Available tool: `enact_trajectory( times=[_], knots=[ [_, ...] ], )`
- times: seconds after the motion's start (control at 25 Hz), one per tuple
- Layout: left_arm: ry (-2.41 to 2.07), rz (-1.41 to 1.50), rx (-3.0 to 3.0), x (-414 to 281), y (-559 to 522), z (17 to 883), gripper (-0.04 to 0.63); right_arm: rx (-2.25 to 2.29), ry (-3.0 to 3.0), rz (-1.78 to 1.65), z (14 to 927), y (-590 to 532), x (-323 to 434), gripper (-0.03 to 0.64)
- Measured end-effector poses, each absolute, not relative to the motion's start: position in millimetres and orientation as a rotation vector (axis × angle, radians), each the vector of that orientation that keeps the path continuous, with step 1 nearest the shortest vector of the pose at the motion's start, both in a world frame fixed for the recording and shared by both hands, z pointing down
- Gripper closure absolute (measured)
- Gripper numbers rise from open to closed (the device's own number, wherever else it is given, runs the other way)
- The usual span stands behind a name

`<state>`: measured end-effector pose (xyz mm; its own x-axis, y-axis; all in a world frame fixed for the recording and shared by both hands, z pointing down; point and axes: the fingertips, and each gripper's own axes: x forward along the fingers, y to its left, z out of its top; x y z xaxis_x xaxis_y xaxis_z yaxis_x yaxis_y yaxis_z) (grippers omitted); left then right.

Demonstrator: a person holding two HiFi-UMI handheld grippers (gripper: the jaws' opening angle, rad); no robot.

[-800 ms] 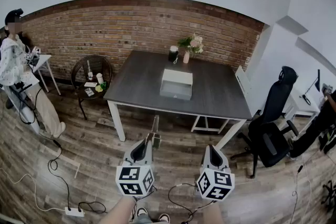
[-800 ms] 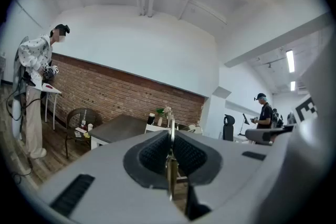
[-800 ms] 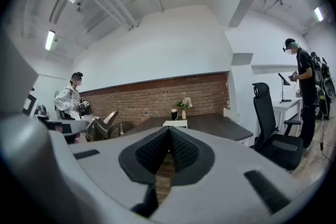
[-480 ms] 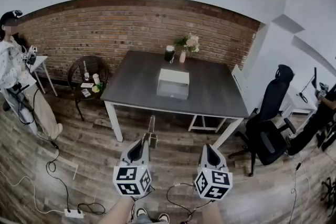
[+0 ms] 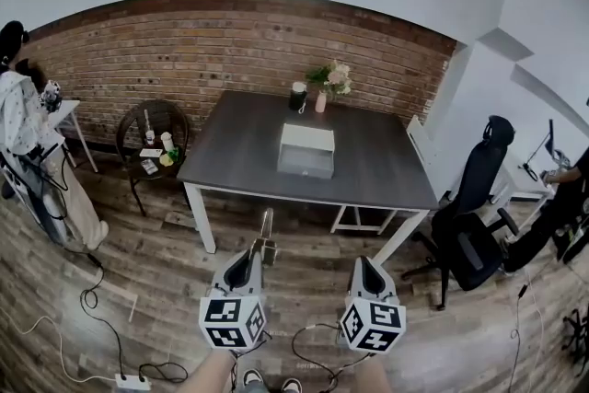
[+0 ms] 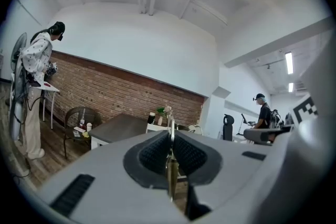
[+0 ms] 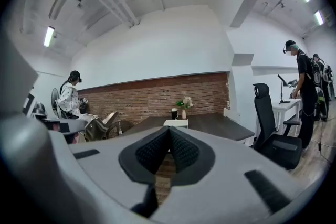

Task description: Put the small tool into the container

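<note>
Metal small tool (image 5: 268, 224) clamped in left gripper (image 5: 259, 249), right gripper (image 5: 361, 264) closed empty, both well short of container (image 5: 307, 150); narrow hold could slip in transit, dropping it

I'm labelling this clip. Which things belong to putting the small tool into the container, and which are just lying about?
In the job:
small tool, clamped in the left gripper
white container on the table

Lying about:
flower vase
dark cup
round side table
office chair
</note>
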<state>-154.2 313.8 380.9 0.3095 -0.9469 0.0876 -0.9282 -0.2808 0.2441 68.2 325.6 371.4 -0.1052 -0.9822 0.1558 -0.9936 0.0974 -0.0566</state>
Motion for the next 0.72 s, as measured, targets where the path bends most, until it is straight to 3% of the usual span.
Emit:
enact_trajectory(
  times=[0.72],
  knots=[
    [-1.643, -0.112, 2.319, -184, 263, 405, 0.575, 2.083, -2.208, 0.308, 395, 285, 42, 0.614]
  ],
)
